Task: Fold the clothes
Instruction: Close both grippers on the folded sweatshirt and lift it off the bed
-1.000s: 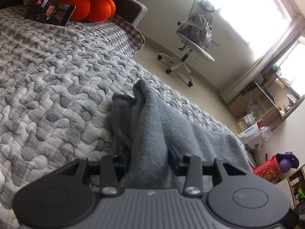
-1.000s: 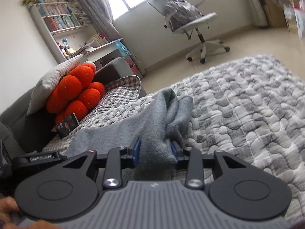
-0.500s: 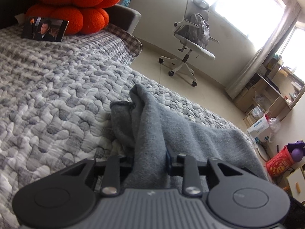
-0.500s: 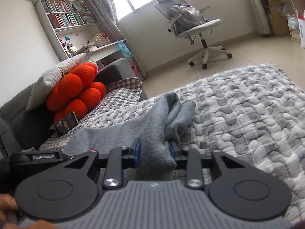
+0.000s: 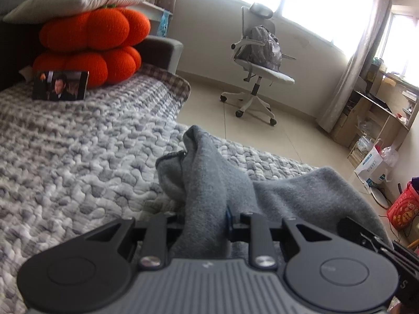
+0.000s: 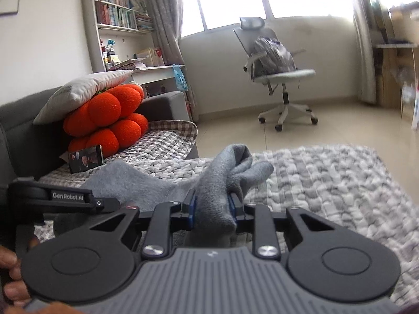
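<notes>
A grey fleece garment [image 5: 309, 196] hangs bunched over the quilted grey bed cover [image 5: 78, 157]. My left gripper [image 5: 205, 216] is shut on a thick fold of it, with cloth rising in a peak ahead of the fingers. In the right wrist view the same grey garment [image 6: 131, 180] stretches leftward to the other gripper's body, and my right gripper [image 6: 212, 206] is shut on another bunched fold between its blue pads. Both grippers hold the cloth above the bed.
Orange pumpkin cushions [image 5: 91, 47] under a pale pillow and a small photo card [image 5: 61, 85] sit at the bed's head end. A white office chair [image 6: 277, 78] with a bag stands on the tiled floor. Shelves, boxes and a red bag [image 5: 403, 209] line the room's right side.
Both grippers have lifted and levelled out, raising the garment off the bed; the views now show more of the room and less of the cover. Both grips on the cloth stay shut.
</notes>
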`<state>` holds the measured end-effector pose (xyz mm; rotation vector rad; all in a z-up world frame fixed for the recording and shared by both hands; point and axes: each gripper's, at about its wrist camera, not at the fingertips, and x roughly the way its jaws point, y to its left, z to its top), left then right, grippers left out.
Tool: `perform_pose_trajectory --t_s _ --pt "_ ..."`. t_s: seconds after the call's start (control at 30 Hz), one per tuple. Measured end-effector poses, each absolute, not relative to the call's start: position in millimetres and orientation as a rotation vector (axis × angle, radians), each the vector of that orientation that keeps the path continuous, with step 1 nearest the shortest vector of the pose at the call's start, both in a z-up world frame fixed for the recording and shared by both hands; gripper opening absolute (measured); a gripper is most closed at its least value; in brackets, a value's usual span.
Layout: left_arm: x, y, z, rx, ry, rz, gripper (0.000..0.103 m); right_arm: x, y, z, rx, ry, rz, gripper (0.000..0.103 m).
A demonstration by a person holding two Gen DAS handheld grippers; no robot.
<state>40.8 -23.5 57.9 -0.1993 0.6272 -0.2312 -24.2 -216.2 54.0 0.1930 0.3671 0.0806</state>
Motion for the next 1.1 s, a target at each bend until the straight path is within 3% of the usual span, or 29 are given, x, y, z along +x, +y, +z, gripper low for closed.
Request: perform_pose_trajectory --t_s 0.5,1.1 --pt "11.2 -34.0 75.2 -0.125 0.547 -0.264 0.024 -41.6 -170.3 52.5 -0.108 0.282 0.059 0.027" --pt "-0.6 -48.5 78.3 -0.091 0.55 -0.28 0.023 -44.8 -156.4 54.4 -0.201 0.255 0.07 0.026"
